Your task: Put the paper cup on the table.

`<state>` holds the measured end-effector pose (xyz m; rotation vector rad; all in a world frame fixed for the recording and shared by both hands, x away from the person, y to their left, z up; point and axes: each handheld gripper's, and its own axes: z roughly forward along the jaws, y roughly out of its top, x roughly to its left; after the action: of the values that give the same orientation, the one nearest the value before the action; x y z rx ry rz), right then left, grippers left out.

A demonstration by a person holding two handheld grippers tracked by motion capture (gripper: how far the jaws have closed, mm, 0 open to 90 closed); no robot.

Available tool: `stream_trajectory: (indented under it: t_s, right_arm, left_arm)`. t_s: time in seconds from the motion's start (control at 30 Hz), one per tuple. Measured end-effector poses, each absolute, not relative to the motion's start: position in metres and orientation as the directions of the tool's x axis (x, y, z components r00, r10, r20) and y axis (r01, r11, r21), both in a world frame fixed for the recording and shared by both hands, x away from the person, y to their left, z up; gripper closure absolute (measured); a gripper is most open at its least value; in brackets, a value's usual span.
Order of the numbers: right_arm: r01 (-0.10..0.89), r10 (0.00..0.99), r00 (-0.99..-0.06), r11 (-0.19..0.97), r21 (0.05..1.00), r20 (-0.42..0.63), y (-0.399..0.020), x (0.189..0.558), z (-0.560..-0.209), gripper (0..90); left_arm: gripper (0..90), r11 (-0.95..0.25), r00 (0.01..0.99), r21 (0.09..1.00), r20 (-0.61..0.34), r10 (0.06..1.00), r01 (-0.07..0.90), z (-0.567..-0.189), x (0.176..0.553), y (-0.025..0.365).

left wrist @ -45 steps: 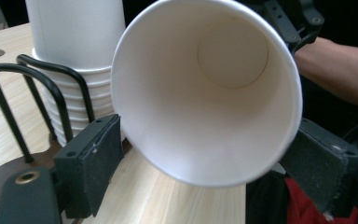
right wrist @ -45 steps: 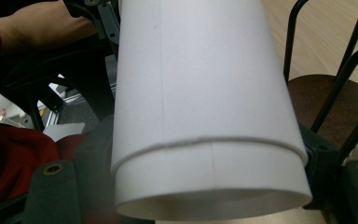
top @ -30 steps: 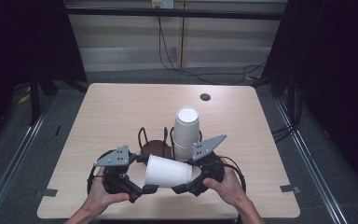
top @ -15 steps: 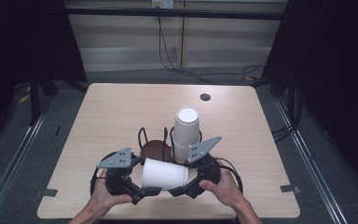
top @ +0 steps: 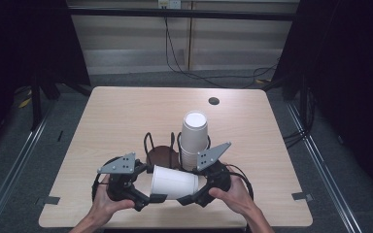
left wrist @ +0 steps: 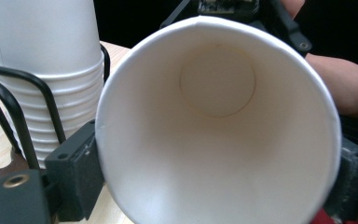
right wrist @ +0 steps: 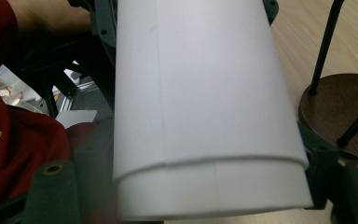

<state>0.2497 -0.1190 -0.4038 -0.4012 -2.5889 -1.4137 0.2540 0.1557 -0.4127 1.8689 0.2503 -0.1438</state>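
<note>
A: Cup position? 
B: Paper cup [top: 174, 182] lies horizontally, axis nine-to-three, between both tools, near table [top: 126, 116] edge. 
A: Tool states? 
B: Left gripper [top: 145, 199] jaws have just been closing round the rim; right gripper [top: 188, 199] pinches the base end.

This looks like a lab or test room, not a home. One plain wood counter [top: 126, 116] stands alone in the middle. Dark curtains [top: 34, 43] hang on both sides. The floor [top: 19, 160] is grey, with metal rails [top: 17, 150] along it. Black cables [top: 184, 58] run down the bare wall [top: 126, 29] from a plug [top: 170, 4] at the top.
</note>
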Motion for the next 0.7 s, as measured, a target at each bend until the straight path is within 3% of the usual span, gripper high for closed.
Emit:
stream_trajectory:
  t_s: [0.27, 0.5, 0.7]
  right_arm:
    - [0.316, 0.153, -0.949, 0.508, 0.801, 0.277, -0.1182, 0.2496, -0.4049, 23.5]
    - [0.327, 0.191, -0.945, 0.494, 0.806, 0.266, -0.1212, 0.2495, -0.4065, 14.8]
    - [0.339, 0.225, -0.939, 0.473, 0.813, 0.26, -0.1261, 0.2505, -0.4059, 14.8]
  left_arm:
    - [15.3, -0.283, 0.968, 0.926, -0.236, 0.087, 0.251, -0.4102, 0.2551, 0.1584]
    - [15.6, -0.29, 0.968, 0.924, -0.227, 0.11, 0.25, -0.4058, 0.2567, 0.1611]
    - [15.5, -0.295, 0.963, 0.918, -0.239, 0.124, 0.266, -0.4045, 0.2597, 0.1637]
